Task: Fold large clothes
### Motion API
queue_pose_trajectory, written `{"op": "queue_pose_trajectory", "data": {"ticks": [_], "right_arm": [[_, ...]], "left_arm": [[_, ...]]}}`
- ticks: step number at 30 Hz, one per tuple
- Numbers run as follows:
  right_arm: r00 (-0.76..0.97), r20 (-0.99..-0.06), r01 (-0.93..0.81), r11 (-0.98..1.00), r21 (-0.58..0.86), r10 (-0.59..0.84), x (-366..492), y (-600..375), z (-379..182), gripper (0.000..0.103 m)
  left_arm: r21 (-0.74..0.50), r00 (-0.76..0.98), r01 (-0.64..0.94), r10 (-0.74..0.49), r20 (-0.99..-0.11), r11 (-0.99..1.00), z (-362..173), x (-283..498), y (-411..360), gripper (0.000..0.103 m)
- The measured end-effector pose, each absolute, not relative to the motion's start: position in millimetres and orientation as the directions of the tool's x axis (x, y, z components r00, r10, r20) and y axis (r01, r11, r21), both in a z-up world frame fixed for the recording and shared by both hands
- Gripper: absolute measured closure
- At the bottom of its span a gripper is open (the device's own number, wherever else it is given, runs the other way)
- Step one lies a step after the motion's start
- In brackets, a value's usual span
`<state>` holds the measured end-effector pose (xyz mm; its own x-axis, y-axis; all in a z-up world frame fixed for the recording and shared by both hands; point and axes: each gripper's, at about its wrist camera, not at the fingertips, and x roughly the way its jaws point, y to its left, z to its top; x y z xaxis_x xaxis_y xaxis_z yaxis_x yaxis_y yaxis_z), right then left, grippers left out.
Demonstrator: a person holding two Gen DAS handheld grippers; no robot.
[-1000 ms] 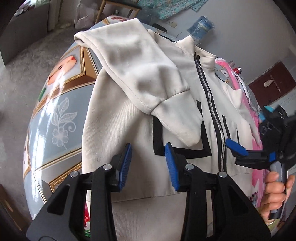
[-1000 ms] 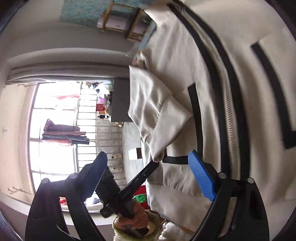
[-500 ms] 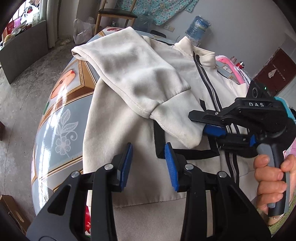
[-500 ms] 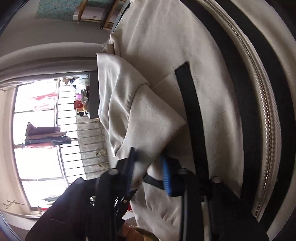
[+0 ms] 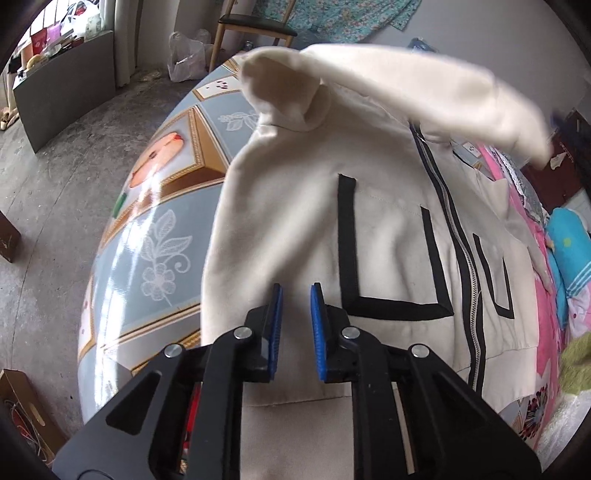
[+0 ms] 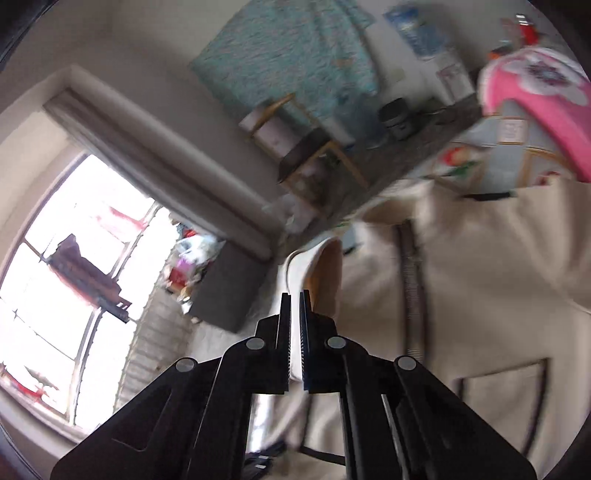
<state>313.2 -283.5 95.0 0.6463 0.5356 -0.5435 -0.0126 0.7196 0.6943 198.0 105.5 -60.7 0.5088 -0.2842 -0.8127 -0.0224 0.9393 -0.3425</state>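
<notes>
A cream jacket [image 5: 388, 229] with black trim and a front zipper lies flat on the patterned table [image 5: 155, 236]. Its sleeve [image 5: 406, 85] is raised in the air, stretched across toward the right and blurred. My left gripper [image 5: 295, 291] hovers over the jacket's lower front near the hem. Its jaws are closing to a narrow gap and no fabric is pinched between them. In the right wrist view my right gripper [image 6: 294, 295] is shut on the sleeve's cuff [image 6: 317, 273], held above the jacket body [image 6: 480, 295]. The right gripper itself is not seen in the left wrist view.
Pink bedding [image 5: 535, 236] and a blue pillow [image 5: 569, 240] lie along the table's right side. A wooden chair [image 5: 255, 29] and a grey cabinet [image 5: 62, 88] stand beyond the table. A cardboard box [image 5: 22, 402] sits on the floor at left. A bright window [image 6: 74, 277] fills the right wrist view's left.
The right gripper closed on the sleeve cuff lying on the jacket front and lifted it up and to the right. The left jaws narrowed; the left hand stayed near the hem.
</notes>
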Motion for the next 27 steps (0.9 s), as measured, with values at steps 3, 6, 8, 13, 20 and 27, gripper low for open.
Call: {"op": "queue_pose_trajectory", "data": {"ticks": [3,6,8,13,20,27], "right_arm": [[0.583,-0.673,0.168,0.744,0.647,0.454,308,-320,23,0.098],[0.544,-0.719,0.287,0.709,0.644,0.433,305,-351,-23,0.098],[0.535,-0.68,0.299,0.64,0.708,0.502,309,-353,-36,0.098],[0.438,-0.675,0.228,0.653,0.722,0.593,337,-300,-30,0.045],[0.341,-0.761,0.231,0.736,0.637,0.552,376,-262,-48,0.045],[0.315,-0.79,0.223,0.768,0.601,0.526,403,-227,-58,0.101]], "left_arm": [[-0.334,0.521,-0.041,-0.265,-0.811,0.942,-57,202,114,0.088],[-0.305,0.53,-0.075,-0.221,-0.819,0.949,-51,211,121,0.088],[-0.287,0.539,-0.084,-0.198,-0.819,0.954,-45,216,124,0.088],[-0.201,0.525,-0.116,-0.112,-0.844,0.973,-44,233,125,0.088],[-0.137,0.511,-0.13,-0.053,-0.858,0.982,-51,250,121,0.088],[-0.107,0.504,-0.127,-0.029,-0.863,0.986,-59,258,118,0.088]]}}
